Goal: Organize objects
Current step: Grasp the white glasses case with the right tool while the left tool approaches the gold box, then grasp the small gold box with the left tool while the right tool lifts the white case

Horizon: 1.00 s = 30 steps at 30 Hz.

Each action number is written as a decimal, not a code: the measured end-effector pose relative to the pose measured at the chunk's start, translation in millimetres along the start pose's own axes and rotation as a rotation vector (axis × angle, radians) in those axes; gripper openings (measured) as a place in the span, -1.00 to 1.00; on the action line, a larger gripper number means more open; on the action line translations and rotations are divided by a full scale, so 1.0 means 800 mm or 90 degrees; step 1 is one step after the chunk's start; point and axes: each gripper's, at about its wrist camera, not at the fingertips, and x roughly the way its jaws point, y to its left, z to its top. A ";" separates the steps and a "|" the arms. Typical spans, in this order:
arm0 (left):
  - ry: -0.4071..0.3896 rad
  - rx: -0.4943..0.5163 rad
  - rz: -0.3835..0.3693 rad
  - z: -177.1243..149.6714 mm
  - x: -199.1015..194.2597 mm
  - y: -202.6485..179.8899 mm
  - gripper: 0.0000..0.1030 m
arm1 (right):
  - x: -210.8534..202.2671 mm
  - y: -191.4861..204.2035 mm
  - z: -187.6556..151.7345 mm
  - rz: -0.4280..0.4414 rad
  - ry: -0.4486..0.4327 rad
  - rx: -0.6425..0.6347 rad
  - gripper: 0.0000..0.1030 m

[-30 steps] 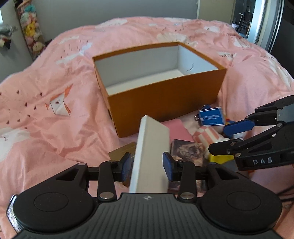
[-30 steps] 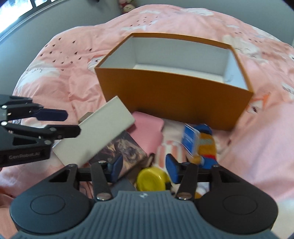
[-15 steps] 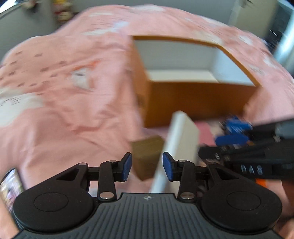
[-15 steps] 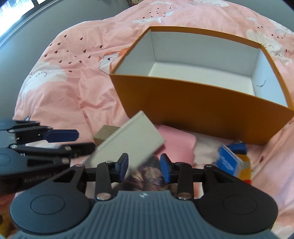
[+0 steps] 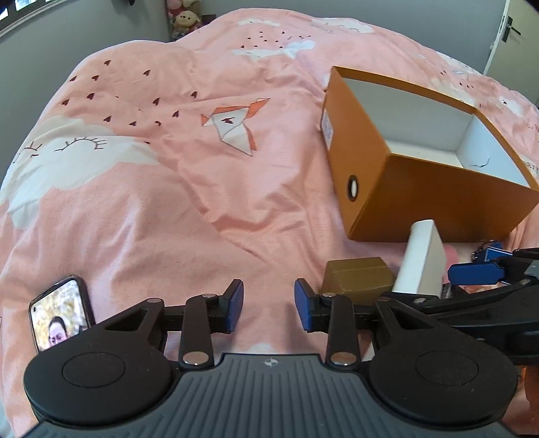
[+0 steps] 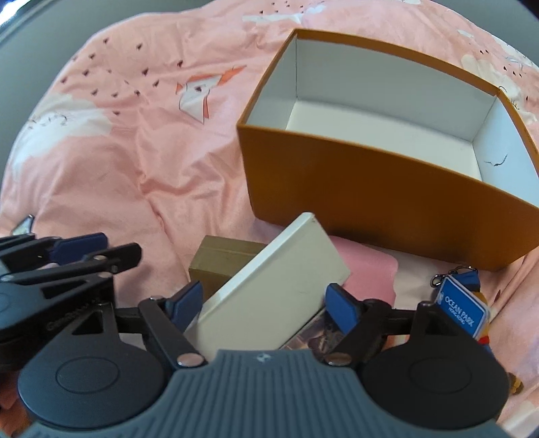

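Observation:
An open orange box (image 5: 397, 198) with a white, empty inside sits on the pink bedspread; it also shows in the right wrist view (image 6: 387, 192). A flat white box (image 6: 269, 286) stands tilted between the fingers of my right gripper (image 6: 266, 303), which grips it; it shows in the left wrist view too (image 5: 422, 259). My left gripper (image 5: 267, 305) is open and empty, left of the pile. A gold-brown box (image 6: 222, 261) lies behind the white one, also seen in the left wrist view (image 5: 357, 276).
A pink flat item (image 6: 370, 273), a picture card (image 6: 320, 340) and a blue "Ocean Park" keyring (image 6: 463, 313) lie in front of the orange box. A phone (image 5: 59, 316) lies at the left. Plush toys (image 5: 183, 17) sit at the far edge.
My left gripper let go of the white box and swung left, away from the pile. My right gripper moved in and closed on the white box.

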 end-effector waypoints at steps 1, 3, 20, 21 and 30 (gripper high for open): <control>-0.001 0.000 0.003 -0.001 0.001 0.001 -0.31 | 0.004 0.004 0.001 -0.012 0.003 -0.006 0.57; 0.003 -0.001 0.004 -0.004 0.003 0.004 -0.39 | 0.010 0.012 0.001 -0.031 0.008 -0.017 0.58; 0.004 0.000 -0.058 -0.011 -0.001 0.003 -0.36 | 0.003 -0.024 -0.019 0.066 0.042 0.081 -0.27; 0.004 0.002 -0.057 -0.011 -0.002 0.002 -0.36 | 0.002 -0.034 -0.021 0.083 0.040 0.105 -0.29; -0.002 0.027 -0.144 -0.006 -0.011 -0.009 -0.36 | -0.056 -0.074 -0.028 0.143 -0.036 0.149 -0.40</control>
